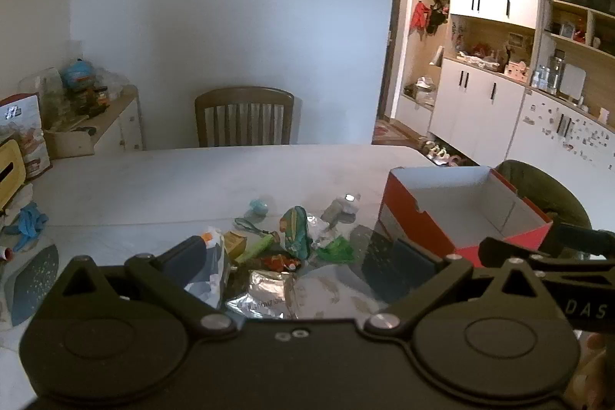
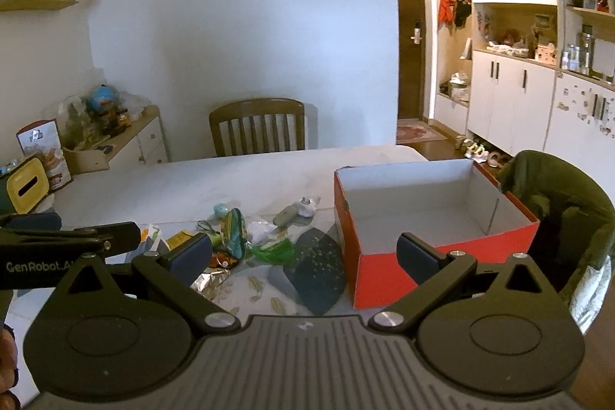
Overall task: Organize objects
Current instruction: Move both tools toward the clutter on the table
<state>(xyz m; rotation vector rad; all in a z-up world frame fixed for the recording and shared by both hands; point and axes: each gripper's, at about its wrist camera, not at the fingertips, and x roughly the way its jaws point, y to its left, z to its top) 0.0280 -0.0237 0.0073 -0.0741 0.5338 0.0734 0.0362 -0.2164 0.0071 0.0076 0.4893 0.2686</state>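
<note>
A heap of small items lies on the white table (image 1: pixel 153 187): a silver foil packet (image 1: pixel 265 294), a green wrapper (image 1: pixel 336 250), a colourful teal pouch (image 1: pixel 296 231), a green tube (image 1: pixel 255 246), a small light-blue thing (image 1: pixel 258 206) and a grey-white piece (image 1: pixel 342 208). To its right stands an open red box (image 1: pixel 419 229) with a bare white inside (image 2: pixel 423 214). My left gripper (image 1: pixel 303 256) hovers open just before the heap, with nothing between its fingers. My right gripper (image 2: pixel 303 254) is open too, between the pouch (image 2: pixel 234 233) and the box's red front wall (image 2: pixel 380 275).
A dark speckled placemat (image 2: pixel 315 268) lies beside the box. A wooden chair (image 1: pixel 244 118) stands at the far table edge, and a green jacket (image 2: pixel 569 202) drapes a chair on the right. A yellow tissue box (image 2: pixel 27 187) and blue cloth (image 1: pixel 29 223) sit at left.
</note>
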